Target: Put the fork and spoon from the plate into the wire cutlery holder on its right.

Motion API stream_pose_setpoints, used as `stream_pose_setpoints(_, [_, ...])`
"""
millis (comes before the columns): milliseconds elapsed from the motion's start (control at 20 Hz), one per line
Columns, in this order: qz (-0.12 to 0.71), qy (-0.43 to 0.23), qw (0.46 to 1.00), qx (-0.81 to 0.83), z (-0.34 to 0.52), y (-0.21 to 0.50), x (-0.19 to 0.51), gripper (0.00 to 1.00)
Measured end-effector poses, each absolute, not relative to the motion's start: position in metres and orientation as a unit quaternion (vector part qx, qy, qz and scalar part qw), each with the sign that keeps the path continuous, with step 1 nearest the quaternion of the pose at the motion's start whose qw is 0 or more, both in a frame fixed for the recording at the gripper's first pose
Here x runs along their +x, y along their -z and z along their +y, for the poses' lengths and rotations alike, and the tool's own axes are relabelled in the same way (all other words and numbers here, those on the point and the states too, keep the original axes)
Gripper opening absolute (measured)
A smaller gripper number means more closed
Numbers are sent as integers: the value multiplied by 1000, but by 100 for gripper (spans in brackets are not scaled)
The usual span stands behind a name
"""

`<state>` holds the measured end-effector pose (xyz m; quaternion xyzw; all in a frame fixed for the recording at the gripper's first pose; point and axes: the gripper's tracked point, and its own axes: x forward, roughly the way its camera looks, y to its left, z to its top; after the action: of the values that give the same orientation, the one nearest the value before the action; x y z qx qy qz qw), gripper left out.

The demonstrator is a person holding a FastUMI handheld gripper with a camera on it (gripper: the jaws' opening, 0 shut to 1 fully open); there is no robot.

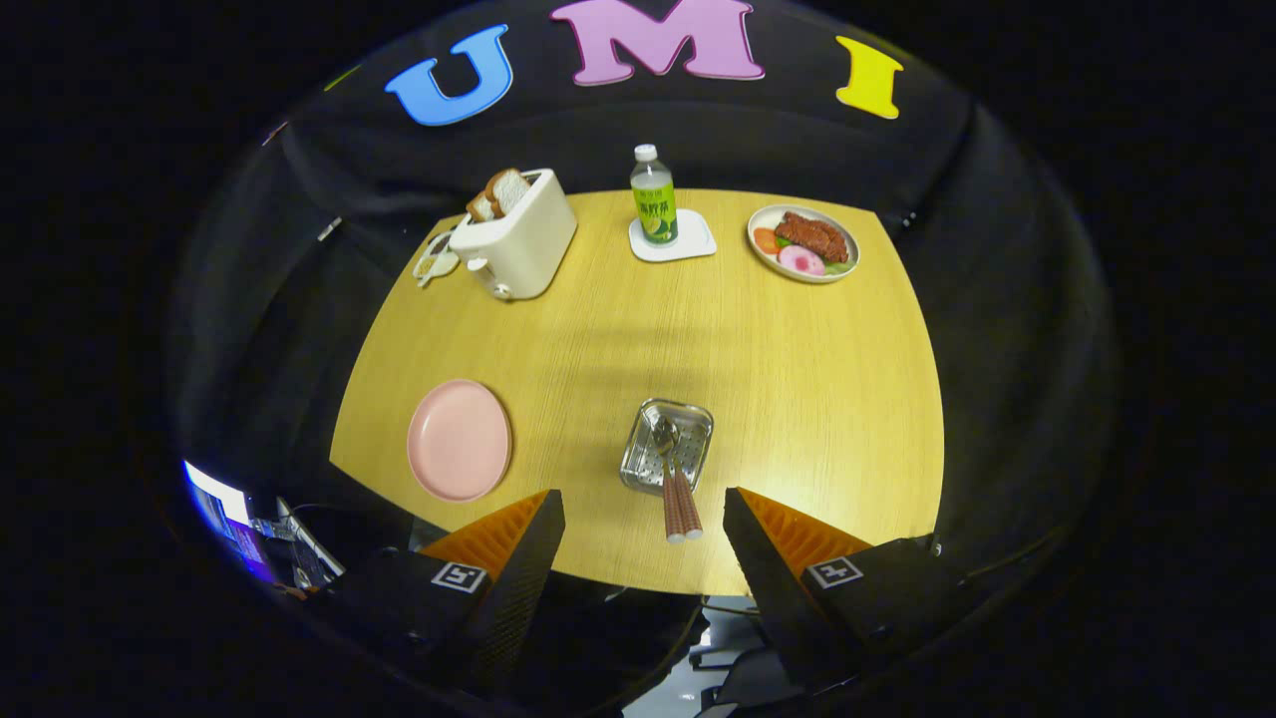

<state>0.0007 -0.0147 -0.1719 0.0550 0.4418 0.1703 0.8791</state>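
Nearest the camera, the gripper (643,519) hangs above the front edge of the surface (797,369) with its two fingers spread wide and nothing between them; neither one touches anything. Just ahead of the fingers, in the gap between their tips, stands the wire cutlery holder (666,446), a small metal basket with a perforated floor. Two utensils already rest in it: their striped brown handles (682,504) lie side by side and stick out over its near rim toward the camera, while the metal ends sit inside. One rounded bowl reads as the spoon (666,435); the head of the other piece is too small and too crowded by the basket's mesh to make out, so I take it for the fork only by the matching handle. To the left of the holder, well apart from it, the pink plate (460,440) lies flat and carries no cutlery. Beyond these, along the far side of the surface, are a white toaster (518,244) with bread slices (501,191) in its slots, a bottle (654,197) standing on a white coaster (688,244), and a dish of food (803,243). Judging from this layout, the task looks finished: both pieces have left the plate and sit in the holder, and the free, open fingers suggest nothing remains except, perhaps, drawing the gripper away.
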Motion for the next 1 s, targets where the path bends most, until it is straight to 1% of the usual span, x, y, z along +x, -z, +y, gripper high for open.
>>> stream_pose_setpoints(200, [363,-144,918,66,-16,150,15,100])
stream_pose_setpoints(500, [253,-135,955,75,-7,105,17,99])
stream_pose_setpoints(850, [109,-110,984,85,-16,34,18,99])
stream_pose_setpoints(1000, [86,-104,988,77,-21,19,18,99])
